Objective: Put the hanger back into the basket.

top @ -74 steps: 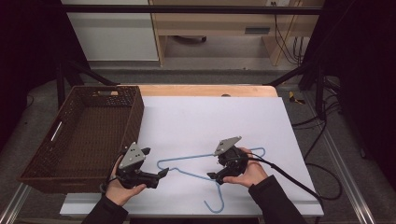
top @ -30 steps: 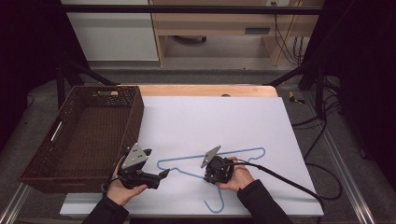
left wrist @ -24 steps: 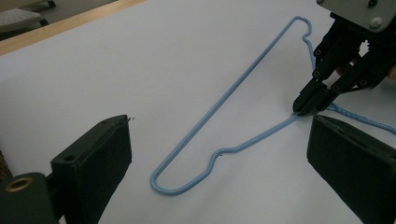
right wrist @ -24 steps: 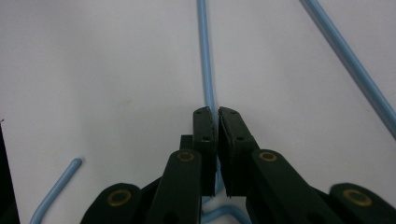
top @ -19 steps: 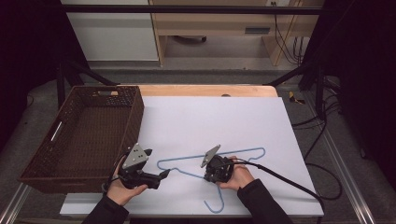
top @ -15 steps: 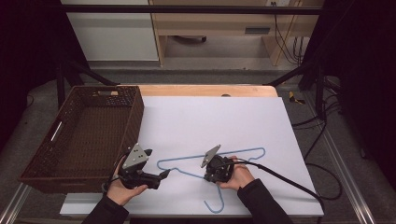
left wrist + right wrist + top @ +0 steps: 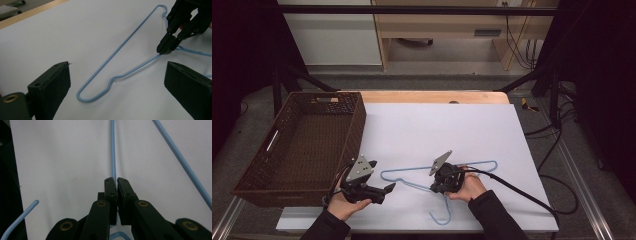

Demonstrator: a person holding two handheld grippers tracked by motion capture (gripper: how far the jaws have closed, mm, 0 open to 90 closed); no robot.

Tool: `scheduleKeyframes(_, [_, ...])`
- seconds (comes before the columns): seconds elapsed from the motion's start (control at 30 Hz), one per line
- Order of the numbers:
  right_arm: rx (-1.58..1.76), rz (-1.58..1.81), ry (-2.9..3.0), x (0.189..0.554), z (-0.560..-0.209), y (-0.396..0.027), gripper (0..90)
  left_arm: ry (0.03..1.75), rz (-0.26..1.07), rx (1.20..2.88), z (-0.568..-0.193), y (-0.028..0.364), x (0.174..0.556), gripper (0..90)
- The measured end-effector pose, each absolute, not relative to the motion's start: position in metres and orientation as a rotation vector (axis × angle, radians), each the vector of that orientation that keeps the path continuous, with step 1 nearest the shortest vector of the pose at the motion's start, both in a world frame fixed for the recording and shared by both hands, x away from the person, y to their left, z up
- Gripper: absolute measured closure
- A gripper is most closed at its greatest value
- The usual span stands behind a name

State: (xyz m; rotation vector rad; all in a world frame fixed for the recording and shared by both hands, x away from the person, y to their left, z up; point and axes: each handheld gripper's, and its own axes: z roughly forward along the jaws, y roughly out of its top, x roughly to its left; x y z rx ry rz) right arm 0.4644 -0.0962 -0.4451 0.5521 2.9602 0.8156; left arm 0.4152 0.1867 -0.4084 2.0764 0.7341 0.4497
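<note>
White sheet point(image 7: 437, 130) over a wooden table point(image 7: 432, 96); right tool point(image 7: 435, 186) clenched on the blue hanger point(image 7: 412, 183), left tool point(image 7: 388, 188) released

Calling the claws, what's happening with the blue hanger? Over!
Right claw shut on the blue hanger, gripping its wire. Left claw open, just short of the hanger's end. Basket beside it, nothing blocking.

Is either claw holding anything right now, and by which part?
The right claw is shut on the blue hanger, on its lower wire near the neck. The left claw is open, holding nothing.
</note>
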Motion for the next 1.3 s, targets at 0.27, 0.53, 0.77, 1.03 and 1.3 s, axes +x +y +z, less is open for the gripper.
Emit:
scheduleKeyframes(0.27, [0.575, 0.86, 2.966, 0.466, -0.437, -0.1, 87.5, 0.64, 0.452, 2.154, -0.409, 0.173, 0.413, 7.5])
scheduleKeyframes(0.53, [0.564, 0.894, 2.975, 0.47, -0.428, -0.106, 87.5, 0.549, 0.462, 2.235, -0.415, 0.154, 0.414, 10.6])
scheduleKeyframes(0.77, [0.582, 0.91, 2.982, 0.472, -0.424, -0.108, 87.5, 0.486, 0.473, 2.314, -0.423, 0.137, 0.419, 13.3])
scheduleKeyframes(1.03, [0.6, 0.928, 2.98, 0.474, -0.422, -0.11, 87.5, 0.433, 0.492, 2.355, -0.427, 0.12, 0.427, 19.2])
scheduleKeyframes(1.3, [0.609, 0.932, 2.986, 0.475, -0.42, -0.111, 87.5, 0.362, 0.514, 2.393, -0.43, 0.11, 0.431, 27.2])
